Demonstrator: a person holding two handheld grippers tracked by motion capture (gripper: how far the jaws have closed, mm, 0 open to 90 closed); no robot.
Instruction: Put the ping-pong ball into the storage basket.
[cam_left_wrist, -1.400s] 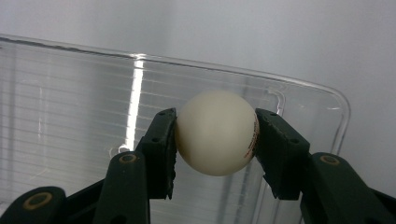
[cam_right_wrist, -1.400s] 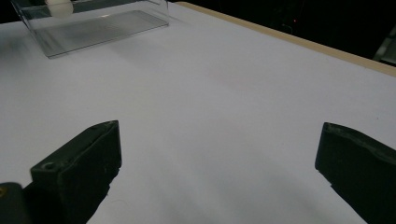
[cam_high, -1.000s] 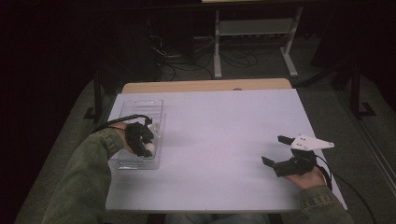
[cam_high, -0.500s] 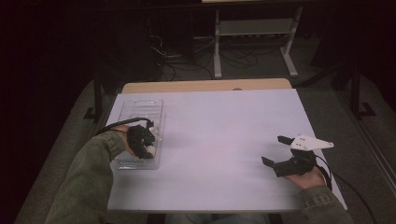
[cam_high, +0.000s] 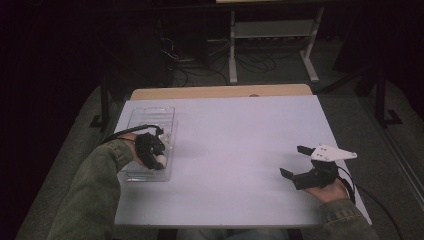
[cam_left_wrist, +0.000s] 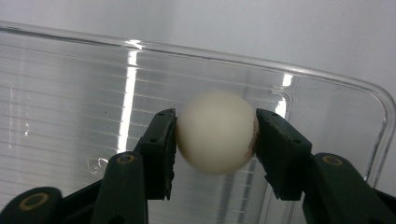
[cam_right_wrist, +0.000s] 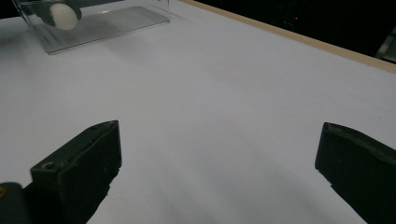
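Note:
A clear plastic tray (cam_high: 150, 116) lies at the table's left side. My left gripper (cam_high: 160, 159) hangs over the tray's near end, pointing down, with a white ball (cam_high: 161, 160) between its jaws. In the left gripper view both pads touch the ball (cam_left_wrist: 217, 135) just above the ribbed tray floor (cam_left_wrist: 70, 93). The jaws have just been opening a little, with the ball still between them. My right gripper (cam_high: 294, 161) rests at the table's right side, open and with nothing in it. The right gripper view looks between my open right gripper (cam_right_wrist: 219, 154) and across to the ball (cam_right_wrist: 63, 16) and the tray (cam_right_wrist: 107, 21).
The white tabletop (cam_high: 235, 150) stretches between the two hands. A wooden strip (cam_high: 220, 92) runs along its far edge. Beyond it, on the dark floor, are cables and a metal stand (cam_high: 270, 45).

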